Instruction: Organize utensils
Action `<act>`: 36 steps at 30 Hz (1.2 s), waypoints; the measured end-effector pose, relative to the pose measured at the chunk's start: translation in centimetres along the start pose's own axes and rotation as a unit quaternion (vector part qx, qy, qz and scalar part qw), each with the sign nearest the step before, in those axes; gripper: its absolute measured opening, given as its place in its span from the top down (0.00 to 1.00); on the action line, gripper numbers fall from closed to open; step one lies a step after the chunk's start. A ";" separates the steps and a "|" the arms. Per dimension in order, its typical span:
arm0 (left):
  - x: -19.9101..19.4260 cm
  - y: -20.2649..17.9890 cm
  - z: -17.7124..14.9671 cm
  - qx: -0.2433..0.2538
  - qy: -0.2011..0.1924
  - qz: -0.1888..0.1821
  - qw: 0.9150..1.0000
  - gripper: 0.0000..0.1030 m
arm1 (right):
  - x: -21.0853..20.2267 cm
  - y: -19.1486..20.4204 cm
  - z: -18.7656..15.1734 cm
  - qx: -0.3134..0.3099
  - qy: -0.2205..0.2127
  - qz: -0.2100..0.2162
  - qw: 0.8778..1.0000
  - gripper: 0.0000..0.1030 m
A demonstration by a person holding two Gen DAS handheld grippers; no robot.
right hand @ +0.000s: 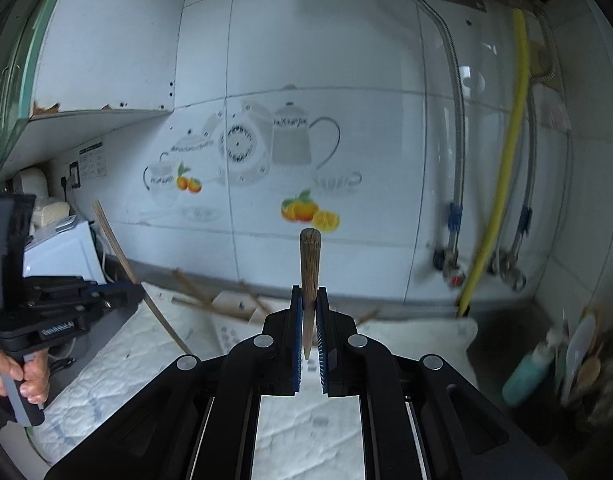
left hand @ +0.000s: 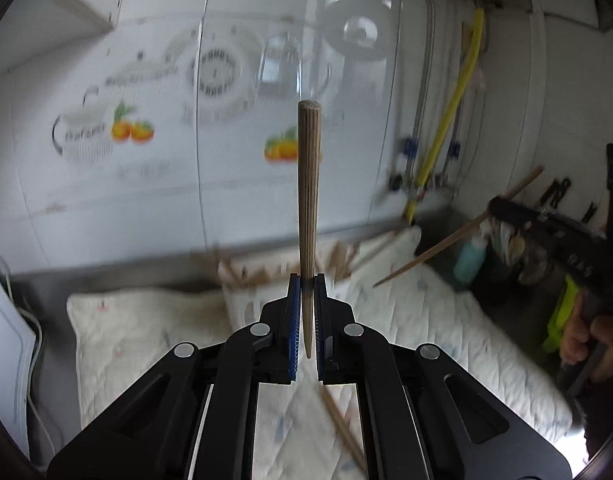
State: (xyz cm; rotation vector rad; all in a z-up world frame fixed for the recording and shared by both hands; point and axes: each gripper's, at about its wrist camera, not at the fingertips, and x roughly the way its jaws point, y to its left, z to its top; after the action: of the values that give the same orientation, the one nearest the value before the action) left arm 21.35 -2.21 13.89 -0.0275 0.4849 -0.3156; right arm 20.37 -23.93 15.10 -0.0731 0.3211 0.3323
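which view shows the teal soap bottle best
The right wrist view: the teal soap bottle shows nearly whole by the wall corner, though blurred. In the left wrist view the bottle looks smaller and equally blurred, beside the right tongs.

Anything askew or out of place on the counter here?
Yes: loose chopsticks lie scattered at odd angles across the white cloth by the wall, unsorted. Each tongs pair holds a single chopstick upright: left tongs, right tongs.
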 end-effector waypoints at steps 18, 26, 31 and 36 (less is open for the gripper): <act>9.3 4.3 4.9 -0.034 -0.013 0.075 0.997 0.96 | 10.0 0.2 0.1 -0.032 0.037 0.009 0.999 0.94; 11.7 5.2 3.4 -0.032 0.009 0.087 0.996 0.96 | 10.4 0.1 0.6 -0.034 0.017 0.009 0.999 0.94; 12.3 5.2 3.0 -0.025 0.015 0.089 0.996 0.95 | 11.7 -0.1 0.4 -0.030 0.014 0.007 0.999 0.94; 12.5 5.2 2.9 -0.020 0.023 0.087 0.996 0.95 | 13.3 -0.2 -0.6 -0.025 0.041 0.011 0.999 0.94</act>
State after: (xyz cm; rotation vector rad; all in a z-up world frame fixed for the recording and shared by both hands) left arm 34.70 -1.23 10.22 -0.0164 0.5361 -0.1361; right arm 32.18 -20.12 10.27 -0.1331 0.3948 0.3593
